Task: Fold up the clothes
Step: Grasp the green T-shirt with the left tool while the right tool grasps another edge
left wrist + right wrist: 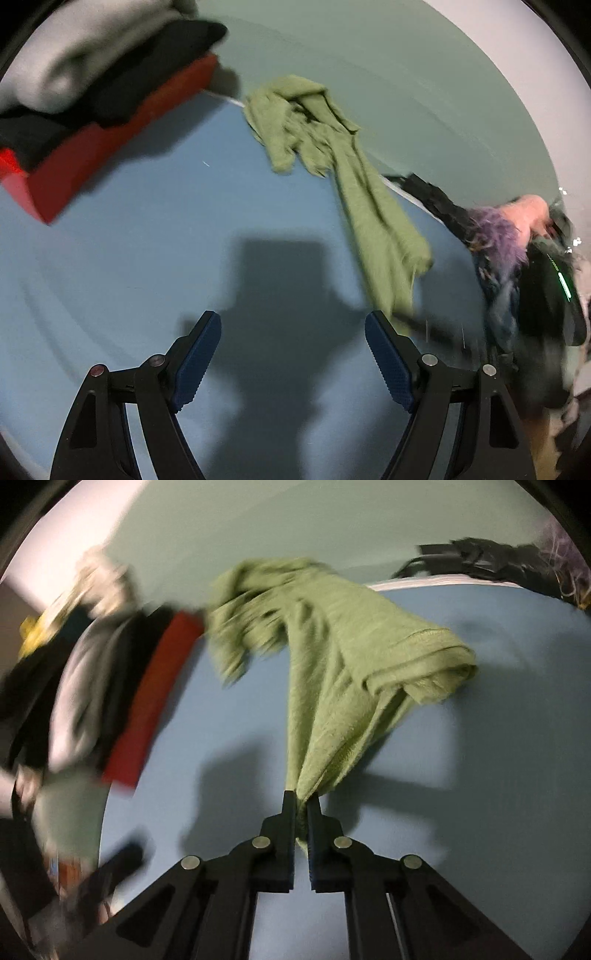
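A crumpled olive-green garment point(332, 155) lies stretched across the blue bed sheet point(147, 236), its far part bunched near the wall. My right gripper point(301, 799) is shut on a bunched edge of the green garment point(332, 657) and holds it off the sheet. My left gripper point(293, 325) is open and empty, hovering above the bare sheet, with the garment's near end just beyond its right finger point(388, 354).
A stack of folded clothes, grey, black and red point(92, 110), sits at the left on the bed; it also shows blurred in the right wrist view point(110, 686). A dark pile of mixed clothes point(517, 266) lies at the right. A pale green wall point(369, 55) stands behind.
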Motion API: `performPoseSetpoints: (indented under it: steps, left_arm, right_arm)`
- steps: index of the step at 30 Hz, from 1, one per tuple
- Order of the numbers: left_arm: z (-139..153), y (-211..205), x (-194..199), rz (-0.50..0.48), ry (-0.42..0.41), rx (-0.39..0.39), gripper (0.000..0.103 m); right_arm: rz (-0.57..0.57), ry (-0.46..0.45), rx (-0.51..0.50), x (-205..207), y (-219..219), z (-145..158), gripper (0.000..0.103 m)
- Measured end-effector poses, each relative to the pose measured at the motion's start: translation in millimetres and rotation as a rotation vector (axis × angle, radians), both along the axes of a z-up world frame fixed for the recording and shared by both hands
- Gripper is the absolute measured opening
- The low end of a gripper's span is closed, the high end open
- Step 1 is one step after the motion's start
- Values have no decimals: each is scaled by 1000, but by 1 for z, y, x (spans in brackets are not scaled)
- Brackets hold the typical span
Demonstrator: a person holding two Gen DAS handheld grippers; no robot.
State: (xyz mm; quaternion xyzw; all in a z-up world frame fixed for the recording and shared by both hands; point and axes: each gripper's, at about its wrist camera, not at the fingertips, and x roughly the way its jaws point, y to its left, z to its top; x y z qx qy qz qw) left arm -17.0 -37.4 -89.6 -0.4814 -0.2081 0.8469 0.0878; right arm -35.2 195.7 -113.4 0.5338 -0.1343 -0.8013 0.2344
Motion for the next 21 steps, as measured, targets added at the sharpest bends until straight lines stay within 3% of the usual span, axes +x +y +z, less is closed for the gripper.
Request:
performPoseSetpoints:
  steps: [4,5,6,8,10,12,14,16,17,19,21]
  left_arm:
    - [-24,24,-11,-53,-105,111,79]
    - [-30,33,-10,-73,-139,121,73]
    - [-38,39,-9,-90,-180,106,63]
    - [-55,50,-2,-115,-267,46,6]
    - [-60,50,13,-118,-253,50,5]
    - [-56,38,32,-100,-220,119,5]
    - [-50,16,52,-55,-204,165,5]
    - [-47,-2,66,-16,-219,206,5]
    - [-44,-12,75,4,-220,232,5]
    - [-39,-23,91,26,-211,273,5]
    - [-36,-25,104,38,-202,290,5]
  right_arm:
    - [121,-96,-16,80,-7,-1,5]
    - [139,-132,-28,98,-7,-3,5]
    - [154,-163,-40,113,-7,-4,5]
    - [205,-199,-68,142,-11,-1,5]
    - [247,-178,-26,162,-17,7,6]
    - [240,-136,48,168,-17,14,19]
    - [141,-97,74,161,-1,22,49]
    - [19,-44,78,151,19,34,50]
    - [1,-16,87,149,21,39,56]
    - [23,39,135,151,14,43,62]
    - [132,58,197,146,-14,33,63]
